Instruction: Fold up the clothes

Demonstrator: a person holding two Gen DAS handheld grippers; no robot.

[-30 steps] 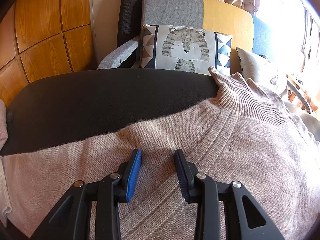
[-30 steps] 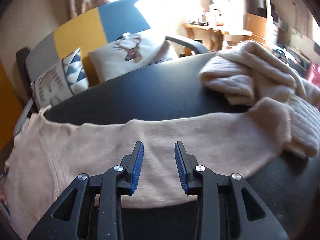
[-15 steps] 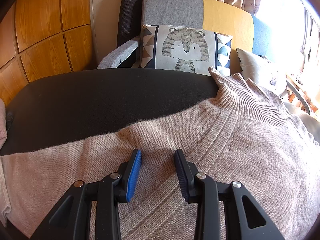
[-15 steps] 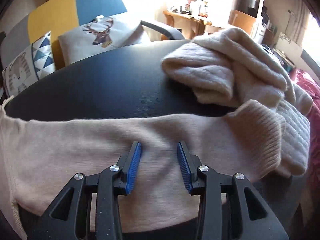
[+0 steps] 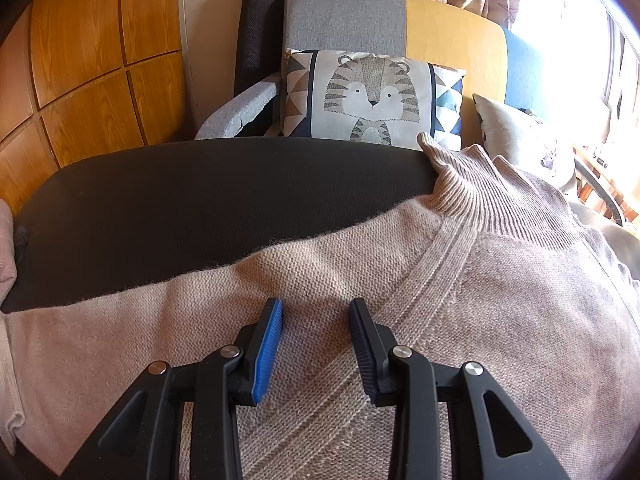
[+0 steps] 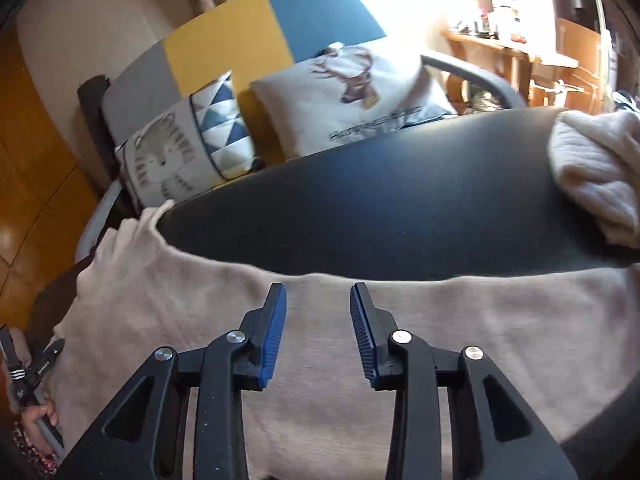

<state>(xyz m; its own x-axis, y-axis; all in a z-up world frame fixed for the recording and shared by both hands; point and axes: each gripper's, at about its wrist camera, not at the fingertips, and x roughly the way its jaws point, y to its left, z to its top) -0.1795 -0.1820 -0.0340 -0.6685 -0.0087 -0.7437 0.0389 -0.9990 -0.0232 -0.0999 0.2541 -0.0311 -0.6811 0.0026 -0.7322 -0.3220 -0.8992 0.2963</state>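
- The sweater (image 5: 460,288) lies flat on the black desk (image 5: 200,208), a beige knit, its ribbed collar (image 5: 480,192) at 1 o'clock in the left wrist view, reaching the desk's far edge.
- The left gripper (image 5: 316,308) sits over the sweater near the diagonal shoulder seam, jaws wide apart with nothing between them; whether the tips touch the knit cannot be told.
- From this gripper, the sweater spreads to 3 o'clock as the body and to 9 o'clock as a sleeve; bare desk lies ahead at 12 o'clock.
- The right gripper (image 6: 318,292) is likewise wide, empty, over a flat stretch of the sweater (image 6: 320,344), close to the edge of the knit at 12 o'clock.
- In the right wrist view the sweater runs from 9 o'clock to 3 o'clock under the gripper, with bare desk (image 6: 380,216) beyond.
- A second folded knit (image 6: 596,176) rests on the desk at 2 o'clock from the right gripper, well apart from it.
- Behind the desk stands a sofa (image 5: 440,28) with a tiger cushion (image 5: 372,96) and a deer cushion (image 6: 352,88).
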